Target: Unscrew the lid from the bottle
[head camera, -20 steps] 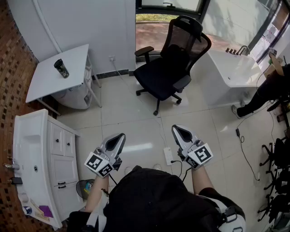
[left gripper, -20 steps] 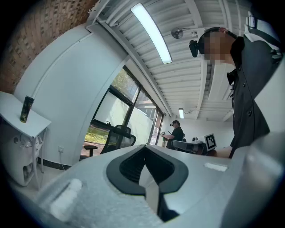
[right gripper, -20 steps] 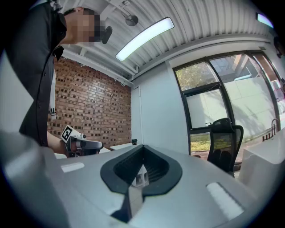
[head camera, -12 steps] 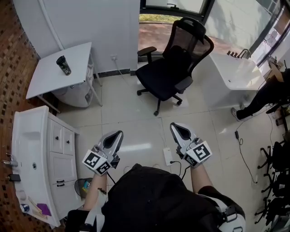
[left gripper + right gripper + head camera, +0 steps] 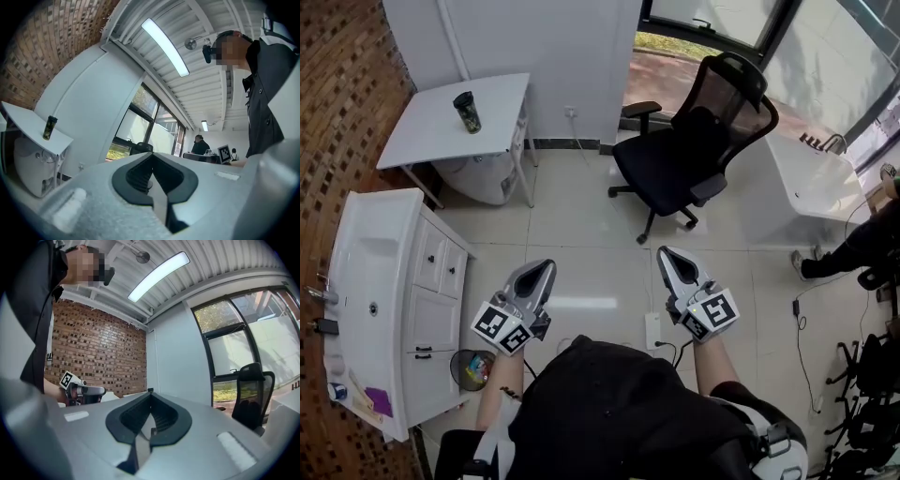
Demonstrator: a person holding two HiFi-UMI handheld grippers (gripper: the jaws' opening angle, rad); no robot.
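Left gripper [image 5: 542, 272], right gripper [image 5: 670, 261] — jaws pressed together, empty. Bottle [image 5: 468, 112] upright near table [image 5: 422, 145] back edge, well apart. Left gripper view shows it; right gripper view shows chair [image 5: 253, 394] — open floor [image 5: 581, 225] between.

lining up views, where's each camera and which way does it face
Head view: head-mounted, steeply down at the floor; shows forearms, left hand-held gripper, right hand-held gripper.
Left gripper view: on that hand-held gripper, along shut jaws toward the window; bottle left, torso right.
Right gripper view: on that hand-held gripper, along shut jaws toward the brick wall's corner; torso left.
Shared: bottle, head and left gripper views.
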